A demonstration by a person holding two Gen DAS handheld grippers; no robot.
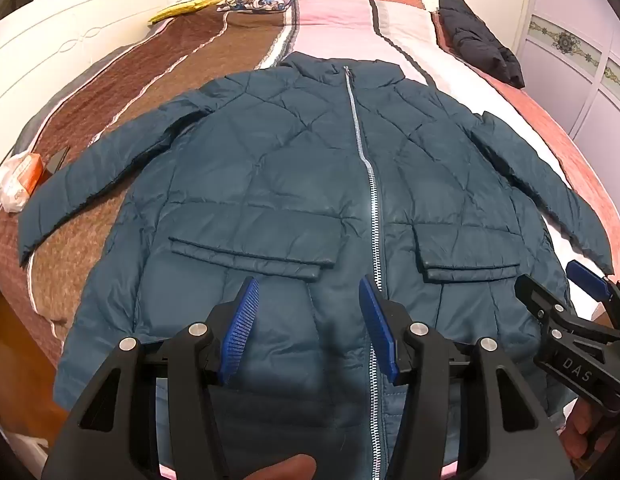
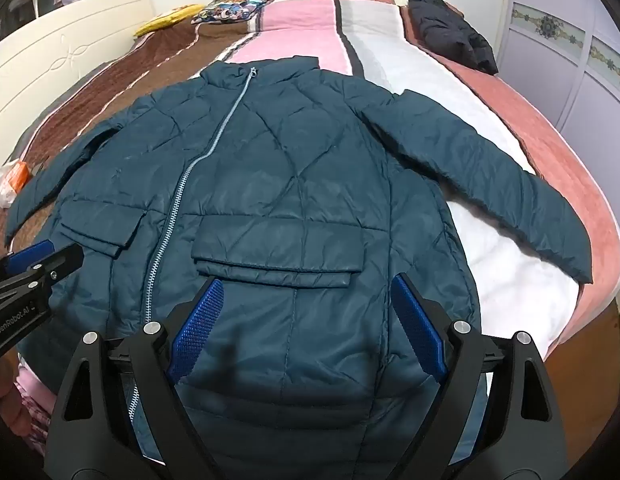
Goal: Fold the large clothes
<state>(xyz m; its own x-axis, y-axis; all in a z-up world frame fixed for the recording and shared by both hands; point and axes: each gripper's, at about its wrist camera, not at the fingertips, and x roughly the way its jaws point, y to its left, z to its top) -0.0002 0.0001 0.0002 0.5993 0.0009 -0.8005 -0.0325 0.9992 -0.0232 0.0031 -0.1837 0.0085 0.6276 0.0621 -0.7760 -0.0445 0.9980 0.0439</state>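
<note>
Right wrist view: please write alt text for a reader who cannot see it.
A teal quilted jacket lies flat, zipped, sleeves spread, on a striped bed. The right tongs hover open above its hem; the left tongs enter from the left edge. A folded black garment lies far back.

A bed (image 1: 110, 128) is covered by a striped blanket (image 1: 330, 20) in brown, pink and white. A white headboard (image 1: 70, 36) and panelled wardrobe (image 1: 570, 48) are seen alongside.

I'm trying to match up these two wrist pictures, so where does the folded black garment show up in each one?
Left wrist: black garment upper right, on the bed's far right edge.
Right wrist: black garment upper right, near the wardrobe.
Shared landmark: the teal jacket's silver zipper.
</note>
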